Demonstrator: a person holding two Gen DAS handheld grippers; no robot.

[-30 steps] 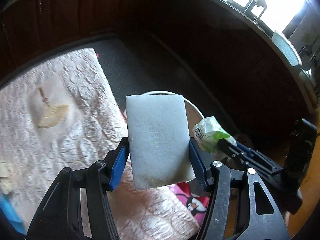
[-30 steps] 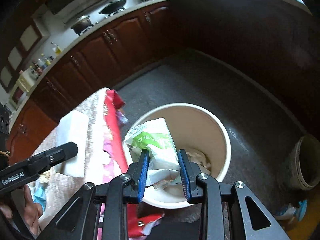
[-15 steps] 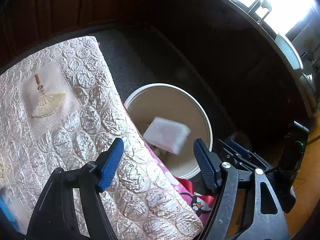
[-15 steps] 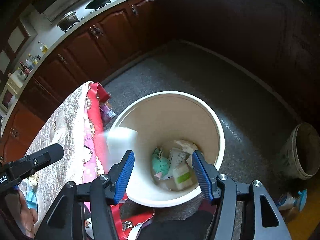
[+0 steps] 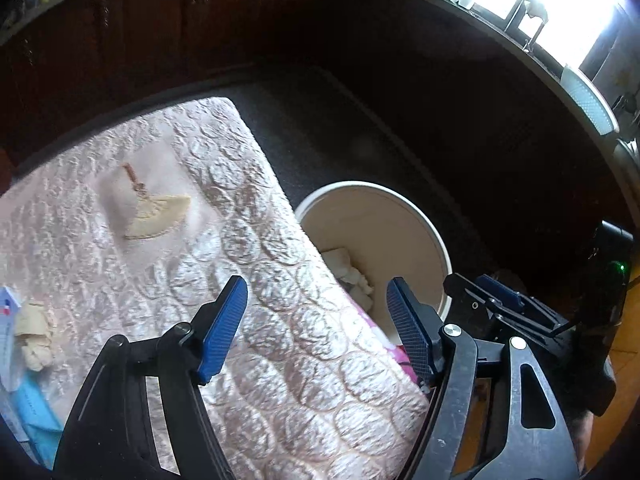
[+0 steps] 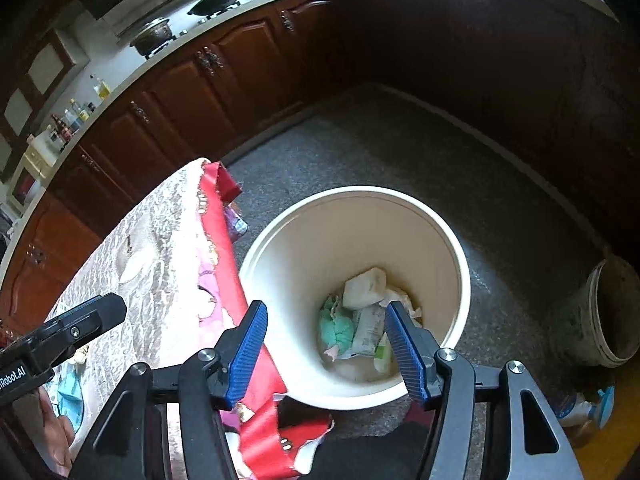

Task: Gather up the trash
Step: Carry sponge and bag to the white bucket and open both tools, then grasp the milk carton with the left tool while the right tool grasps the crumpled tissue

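Partly hidden in the left wrist view: white bucket (image 5: 424, 220) at centre right, its near side cut off by the quilted pink tablecloth (image 5: 168, 240); only a scrap of pale trash visible inside. Clearer in the right wrist view, lower centre: trash (image 6: 362, 316) piled at the bucket's bottom, a white sponge-like block, a green crumpled piece, a printed wrapper, labels unreadable. Left gripper (image 5: 316, 320) spread wide and empty over the table edge. Right gripper (image 6: 326, 350) parted, nothing between, jaws just opened, above the bucket. Dark speckled floor (image 6: 400, 152), brown cabinets (image 6: 208, 80) at upper left, a second grimy pail (image 6: 600, 312) at right.
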